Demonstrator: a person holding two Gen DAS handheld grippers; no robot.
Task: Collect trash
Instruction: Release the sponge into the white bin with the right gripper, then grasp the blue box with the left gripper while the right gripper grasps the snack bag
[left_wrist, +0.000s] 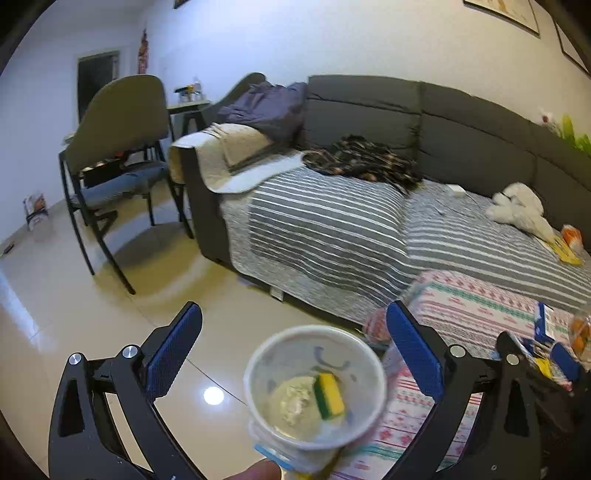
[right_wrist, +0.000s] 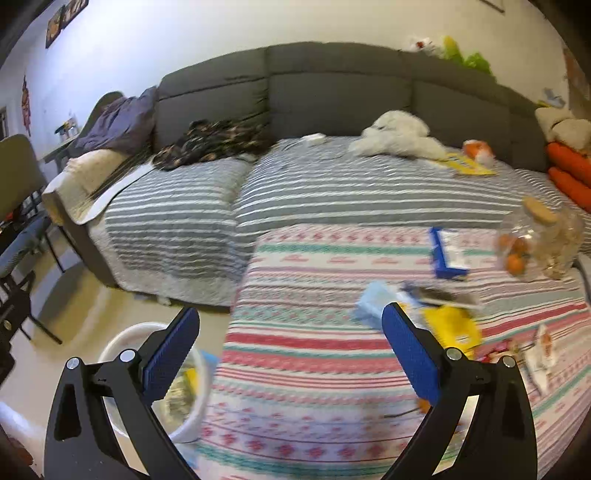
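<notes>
Left wrist view: the left gripper (left_wrist: 293, 343) is being held released, jaws wide, above a white bin (left_wrist: 314, 387); the right gripper (right_wrist: 290, 347) is likewise being held released.

A bin (right_wrist: 192, 424) stands on the floor (left_wrist: 74, 295) just beside the table (right_wrist: 314, 369), left of it. A box (right_wrist: 448, 254) and a jar (right_wrist: 543, 240) lie on the table; the sofa (right_wrist: 332, 85) stretches behind.

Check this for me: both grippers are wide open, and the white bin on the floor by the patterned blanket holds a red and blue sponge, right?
Not quite. The left wrist view shows the sponge in the white bin is yellow and green, not red and blue. The rest holds: the left gripper and right gripper are both wide open, and the bin sits by the patterned blanket.
</notes>
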